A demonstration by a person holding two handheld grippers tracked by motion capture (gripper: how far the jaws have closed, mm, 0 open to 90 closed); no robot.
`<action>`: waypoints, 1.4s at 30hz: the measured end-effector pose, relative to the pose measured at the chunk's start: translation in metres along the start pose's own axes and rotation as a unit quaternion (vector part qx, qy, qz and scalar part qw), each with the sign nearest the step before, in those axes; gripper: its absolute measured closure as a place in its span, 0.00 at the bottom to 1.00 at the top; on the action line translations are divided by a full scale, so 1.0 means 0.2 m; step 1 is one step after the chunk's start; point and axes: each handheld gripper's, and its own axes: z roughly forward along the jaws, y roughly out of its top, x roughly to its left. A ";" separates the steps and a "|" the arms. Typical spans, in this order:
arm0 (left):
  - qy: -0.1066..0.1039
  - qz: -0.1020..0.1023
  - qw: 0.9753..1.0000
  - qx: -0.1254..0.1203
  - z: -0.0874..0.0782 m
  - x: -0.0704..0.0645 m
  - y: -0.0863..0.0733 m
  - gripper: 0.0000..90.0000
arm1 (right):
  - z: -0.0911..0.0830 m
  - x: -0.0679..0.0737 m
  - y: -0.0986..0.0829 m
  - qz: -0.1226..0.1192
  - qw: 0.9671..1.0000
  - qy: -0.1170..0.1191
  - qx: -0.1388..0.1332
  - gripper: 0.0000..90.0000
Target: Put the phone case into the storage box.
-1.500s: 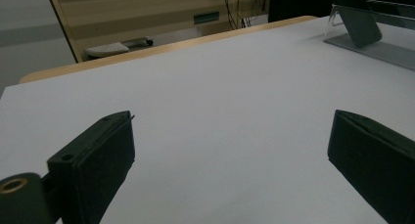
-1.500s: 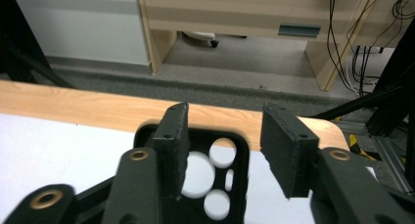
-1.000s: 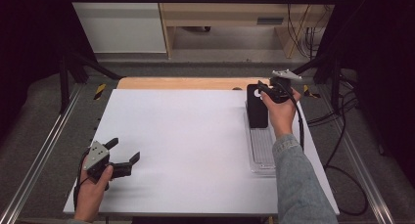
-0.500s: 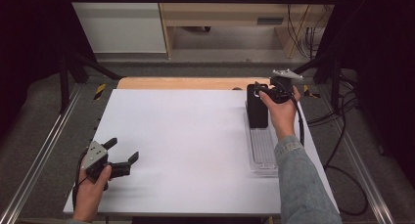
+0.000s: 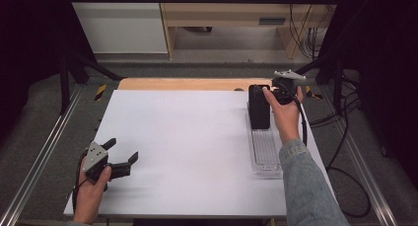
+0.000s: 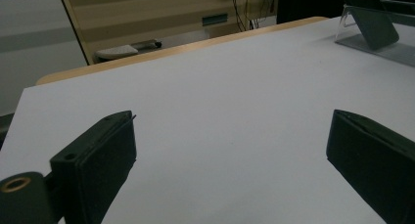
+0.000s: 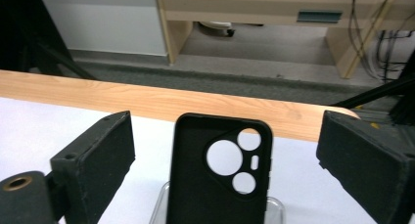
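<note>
Case (image 7: 218,172) looks like a thin, light, bendy phone shell standing in the clear tray (image 5: 265,152) at the surface's far right, right claw (image 7: 225,160) wide apart around it, so I'd pinch its side edges, not the flimsy camera cutouts.

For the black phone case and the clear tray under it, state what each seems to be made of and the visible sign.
Phone case: probably soft matte plastic or rubber; its dull black surface gives no sharp glare, and the camera cut-outs have rounded edges. Clear tray: likely hard transparent plastic; the white table shows through it, and its rim glints.
</note>
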 end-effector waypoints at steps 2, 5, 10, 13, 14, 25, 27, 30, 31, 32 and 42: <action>-0.010 -0.019 1.000 -0.005 0.00 0.01 0.00 0.05 | 0.00 0.01 0.00 -0.001 1.000 0.000 0.000 0.08; -0.010 -0.009 1.000 -0.004 0.00 0.00 0.00 0.05 | 0.00 0.01 0.00 -0.001 1.000 0.004 -0.001 0.08; -0.011 -0.005 1.000 -0.001 0.00 0.00 0.00 0.04 | -0.01 0.02 0.01 -0.004 1.000 -0.001 -0.010 0.08; -0.012 -0.003 1.000 0.001 0.01 0.00 0.00 0.04 | -0.01 0.02 0.01 -0.004 1.000 0.001 -0.011 0.08; -0.012 -0.002 1.000 0.001 0.01 0.00 0.00 0.04 | -0.01 0.02 0.01 -0.005 1.000 0.003 -0.010 0.08; -0.015 0.005 1.000 0.004 0.01 -0.01 0.00 0.04 | -0.05 0.04 0.02 -0.016 1.000 0.021 -0.009 0.08; -0.015 0.005 1.000 0.004 0.01 -0.02 0.00 0.04 | -0.06 0.04 0.02 -0.018 1.000 0.024 -0.009 0.08; -0.015 0.005 1.000 0.002 0.01 -0.02 0.00 0.04 | -0.08 0.04 0.03 -0.016 0.999 0.031 -0.010 0.07; -0.015 0.005 1.000 0.001 0.01 -0.02 0.00 0.04 | -0.08 0.03 0.03 -0.013 0.999 0.033 -0.010 0.07; -0.014 0.005 1.000 0.001 0.01 -0.01 0.00 0.04 | -0.09 0.03 0.03 -0.014 0.999 0.033 -0.010 0.07; -0.014 0.005 1.000 0.002 0.01 -0.01 0.00 0.04 | -0.13 0.03 0.04 -0.015 0.999 0.038 -0.017 0.07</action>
